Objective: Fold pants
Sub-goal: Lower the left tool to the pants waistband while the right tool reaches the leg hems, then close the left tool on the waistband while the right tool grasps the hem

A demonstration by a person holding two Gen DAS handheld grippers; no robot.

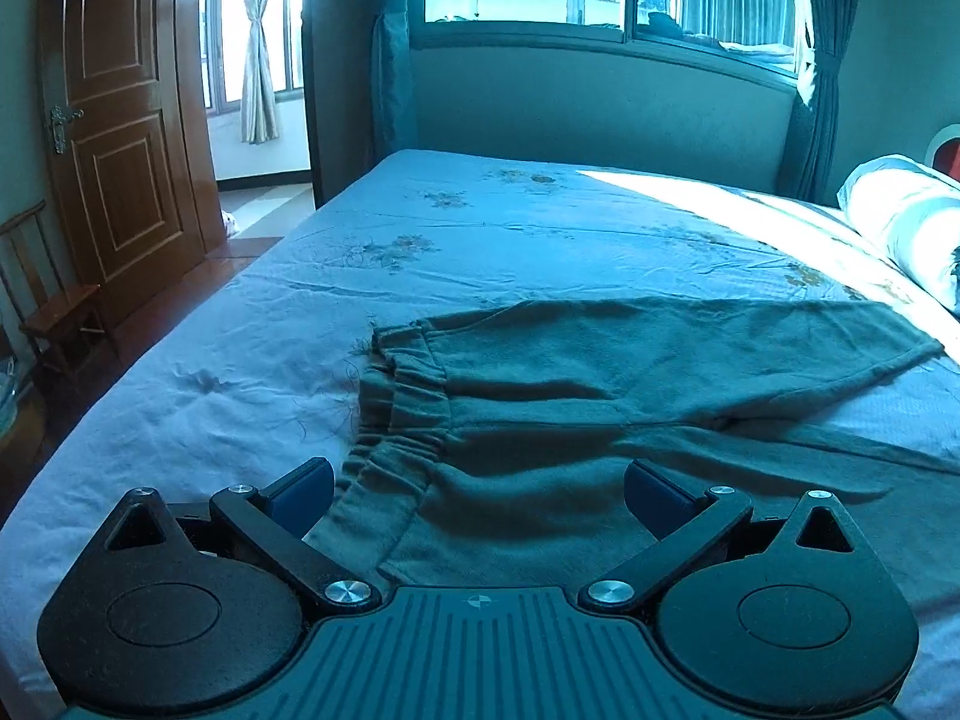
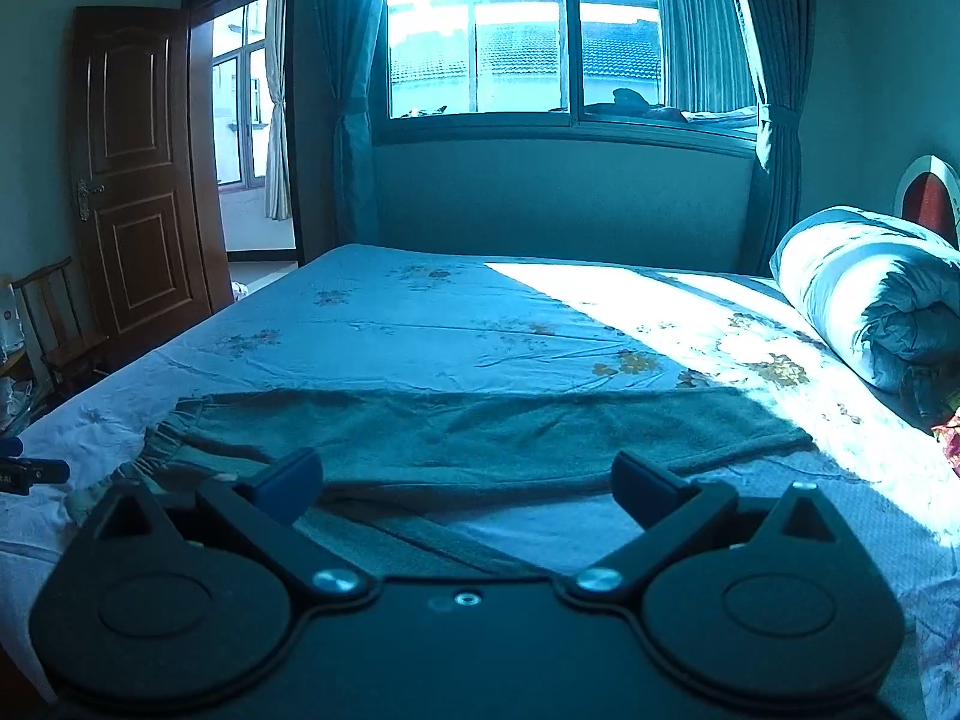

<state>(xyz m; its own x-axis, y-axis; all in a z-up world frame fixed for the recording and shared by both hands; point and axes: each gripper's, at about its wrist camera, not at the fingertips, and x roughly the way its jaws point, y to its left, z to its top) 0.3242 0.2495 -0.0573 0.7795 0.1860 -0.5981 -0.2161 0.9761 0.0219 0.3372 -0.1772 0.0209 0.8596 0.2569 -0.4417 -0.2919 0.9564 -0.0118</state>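
fingers wide apart on left gripper [image 1: 479,489] and right gripper [image 2: 467,480], both holding nothing.
grey pants [image 1: 600,396] flat on floral bedsheet [image 1: 456,240], waistband left, just ahead of both fingertip pairs.

grey-green pants [image 1: 600,396] on a pale blue bedsheet [image 1: 456,228] with faded floral sprigs, brown wooden door [image 1: 120,138]

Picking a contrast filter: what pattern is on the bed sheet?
Pale sheet with scattered flower sprigs, yellowish in the sunlit patch; clearest in the right wrist view.
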